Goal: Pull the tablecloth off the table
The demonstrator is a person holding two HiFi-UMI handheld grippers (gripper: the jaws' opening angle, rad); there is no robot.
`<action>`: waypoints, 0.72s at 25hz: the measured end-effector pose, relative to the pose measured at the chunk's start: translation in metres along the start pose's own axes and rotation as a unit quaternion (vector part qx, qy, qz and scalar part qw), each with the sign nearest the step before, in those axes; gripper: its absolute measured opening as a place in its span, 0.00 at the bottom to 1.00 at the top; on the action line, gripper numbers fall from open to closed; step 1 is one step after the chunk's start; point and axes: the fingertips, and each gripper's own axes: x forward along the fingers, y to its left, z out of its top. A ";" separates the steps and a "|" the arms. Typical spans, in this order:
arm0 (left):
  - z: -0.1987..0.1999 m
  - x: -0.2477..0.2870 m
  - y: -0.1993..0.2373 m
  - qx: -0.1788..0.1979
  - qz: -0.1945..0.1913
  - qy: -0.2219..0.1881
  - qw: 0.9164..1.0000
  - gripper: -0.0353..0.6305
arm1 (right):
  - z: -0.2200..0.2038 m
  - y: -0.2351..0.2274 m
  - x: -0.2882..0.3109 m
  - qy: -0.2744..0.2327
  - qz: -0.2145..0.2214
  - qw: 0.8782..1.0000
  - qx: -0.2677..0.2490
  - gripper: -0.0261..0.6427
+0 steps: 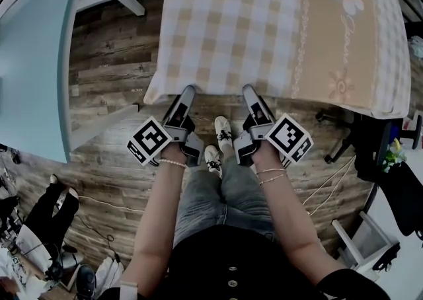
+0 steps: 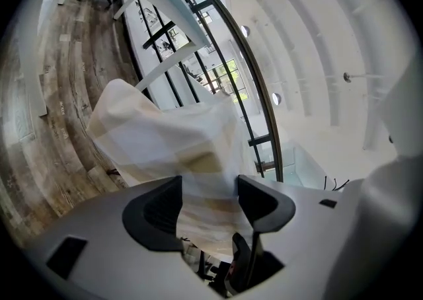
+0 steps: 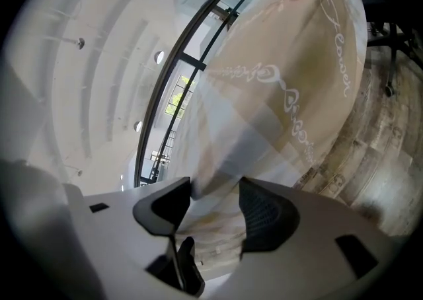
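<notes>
A beige and white checked tablecloth (image 1: 264, 28) with a flower-print band covers the table ahead of me, and its near hem hangs over the edge. My left gripper (image 1: 188, 91) sits at the hem's left part and my right gripper (image 1: 250, 90) at its middle. In the left gripper view the cloth (image 2: 165, 140) droops loosely between the wide jaws of the left gripper (image 2: 208, 203). The right gripper view has the cloth (image 3: 284, 80) lying between the spread jaws of the right gripper (image 3: 215, 206). Neither pair of pads presses on it.
A light blue table (image 1: 33, 47) with white legs (image 1: 109, 123) stands at the left. A black office chair (image 1: 370, 147) and cables are at the right. A seated person (image 1: 46, 213) is at the lower left. My own feet (image 1: 221, 137) stand on the wooden floor below the hem.
</notes>
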 end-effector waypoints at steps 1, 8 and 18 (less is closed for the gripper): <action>0.000 0.001 0.000 0.002 -0.002 0.003 1.000 0.45 | 0.000 0.000 0.000 0.000 0.004 1.000 0.001 0.40; -0.002 0.002 -0.003 0.002 -0.014 -0.009 1.000 0.44 | 0.001 -0.001 0.000 0.003 0.013 1.000 -0.011 0.40; -0.004 -0.002 -0.011 0.005 -0.031 -0.016 0.999 0.32 | -0.001 0.001 -0.006 -0.007 0.006 1.000 -0.009 0.35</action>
